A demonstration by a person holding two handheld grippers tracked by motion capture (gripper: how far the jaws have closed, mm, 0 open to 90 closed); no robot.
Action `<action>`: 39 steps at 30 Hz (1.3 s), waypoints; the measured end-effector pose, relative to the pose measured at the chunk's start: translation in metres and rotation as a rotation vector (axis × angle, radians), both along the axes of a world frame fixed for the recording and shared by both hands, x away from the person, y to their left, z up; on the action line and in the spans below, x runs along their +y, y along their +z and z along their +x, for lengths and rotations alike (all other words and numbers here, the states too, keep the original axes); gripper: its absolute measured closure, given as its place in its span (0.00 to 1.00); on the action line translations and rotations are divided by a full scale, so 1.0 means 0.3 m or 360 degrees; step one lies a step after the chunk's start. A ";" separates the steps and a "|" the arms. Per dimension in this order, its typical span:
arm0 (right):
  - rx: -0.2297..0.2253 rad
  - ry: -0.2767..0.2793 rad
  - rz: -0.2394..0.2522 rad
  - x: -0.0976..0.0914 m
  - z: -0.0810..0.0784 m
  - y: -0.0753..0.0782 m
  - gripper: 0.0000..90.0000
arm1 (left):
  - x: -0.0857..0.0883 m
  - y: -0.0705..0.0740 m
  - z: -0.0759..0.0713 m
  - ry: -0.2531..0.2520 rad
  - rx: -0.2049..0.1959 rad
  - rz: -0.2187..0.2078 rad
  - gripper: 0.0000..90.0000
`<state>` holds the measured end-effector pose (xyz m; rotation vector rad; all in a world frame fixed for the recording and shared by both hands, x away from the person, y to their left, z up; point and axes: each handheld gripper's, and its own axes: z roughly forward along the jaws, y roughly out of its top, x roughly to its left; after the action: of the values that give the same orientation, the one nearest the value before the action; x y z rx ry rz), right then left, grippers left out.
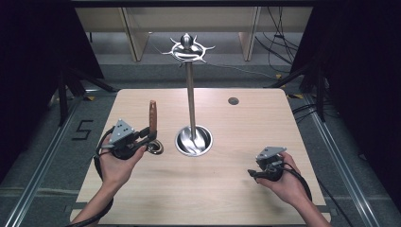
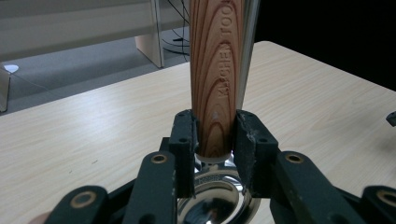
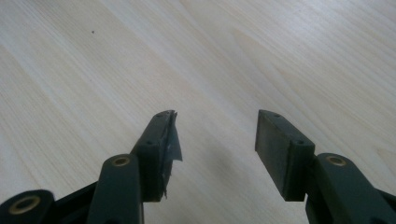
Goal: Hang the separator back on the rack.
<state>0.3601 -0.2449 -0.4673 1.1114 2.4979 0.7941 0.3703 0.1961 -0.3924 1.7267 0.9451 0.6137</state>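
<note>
1 ladle (image 2: 217, 74), 1 stand (image 1: 191, 101), 2 grippers

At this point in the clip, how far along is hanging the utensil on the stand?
Done: the left claw is shut on the utensil's wooden handle, held upright with its metal end low by the table. In hand: carrying it toward the stand. Left: hooking it on the top hooks, all bare. The right claw rests open.

Light wooden counter (image 1: 222, 179). Steel rack (image 1: 191, 101) upright at centre, round base, hooked crown on top. Small dark hole (image 1: 233, 100) far right of it. Floor marking "5" (image 1: 83, 130) at left.
</note>
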 end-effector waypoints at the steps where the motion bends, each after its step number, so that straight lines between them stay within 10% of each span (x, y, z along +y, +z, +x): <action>1: 0.0001 0.0001 0.0000 0.000 0.000 0.000 0.54 | -0.001 0.002 -0.003 0.0002 -0.0004 0.0001 0.77; 39: -0.0050 0.0024 -0.0036 -0.011 0.005 0.009 0.53 | -0.048 0.084 -0.051 -0.0086 -0.0161 -0.0018 0.77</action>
<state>0.3616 -0.2481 -0.4647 1.0653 2.4861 0.7792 0.3551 0.1816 -0.3671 1.6895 0.8274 0.6527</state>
